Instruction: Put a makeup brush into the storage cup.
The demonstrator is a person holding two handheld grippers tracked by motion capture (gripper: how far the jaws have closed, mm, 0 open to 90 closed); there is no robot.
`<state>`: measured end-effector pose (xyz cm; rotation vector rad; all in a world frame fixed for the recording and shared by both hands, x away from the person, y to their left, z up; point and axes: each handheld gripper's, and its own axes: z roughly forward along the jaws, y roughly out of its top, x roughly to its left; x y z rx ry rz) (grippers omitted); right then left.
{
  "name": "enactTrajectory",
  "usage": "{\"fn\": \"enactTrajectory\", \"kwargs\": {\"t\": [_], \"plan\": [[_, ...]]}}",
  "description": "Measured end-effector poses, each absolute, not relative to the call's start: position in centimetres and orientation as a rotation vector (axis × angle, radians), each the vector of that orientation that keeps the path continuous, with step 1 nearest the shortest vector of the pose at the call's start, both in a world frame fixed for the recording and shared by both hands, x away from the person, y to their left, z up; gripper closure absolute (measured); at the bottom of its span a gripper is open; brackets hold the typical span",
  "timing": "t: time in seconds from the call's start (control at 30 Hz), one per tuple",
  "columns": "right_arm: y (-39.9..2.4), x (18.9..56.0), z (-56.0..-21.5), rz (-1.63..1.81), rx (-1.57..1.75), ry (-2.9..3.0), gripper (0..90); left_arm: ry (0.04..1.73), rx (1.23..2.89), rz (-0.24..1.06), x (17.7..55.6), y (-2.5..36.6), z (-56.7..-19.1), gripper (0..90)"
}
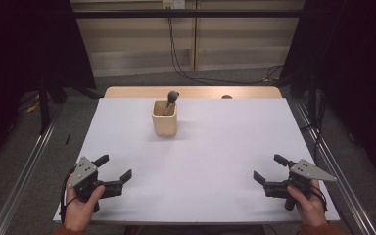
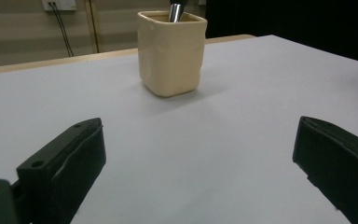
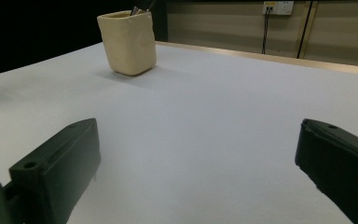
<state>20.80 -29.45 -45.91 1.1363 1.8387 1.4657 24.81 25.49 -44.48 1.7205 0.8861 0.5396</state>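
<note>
High view: my hands rest low at the table's near edge, left gripper at the left corner, right gripper at the right, both angled inward with jaws spread wide and nothing between them. Bare white surface runs between them and on to the far edge. A cream cup stands upright toward the far side, left of centre, well apart from both grippers, nearer my left; a dark-handled tool leans inside it.

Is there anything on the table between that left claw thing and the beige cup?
Nothing: bare white table lies between the left gripper and the cup, plainest in the left gripper view.
</note>
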Motion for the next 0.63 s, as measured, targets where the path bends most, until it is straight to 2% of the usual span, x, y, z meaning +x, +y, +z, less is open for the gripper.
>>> {"fn": "enactTrajectory", "kwargs": {"t": [0.63], "plan": [[-29.4,20.8,-46.0,1.459,1.127,1.843,0.0,0.893,1.71,0.54,23.8,26.5,-44.8,2.5]]}}
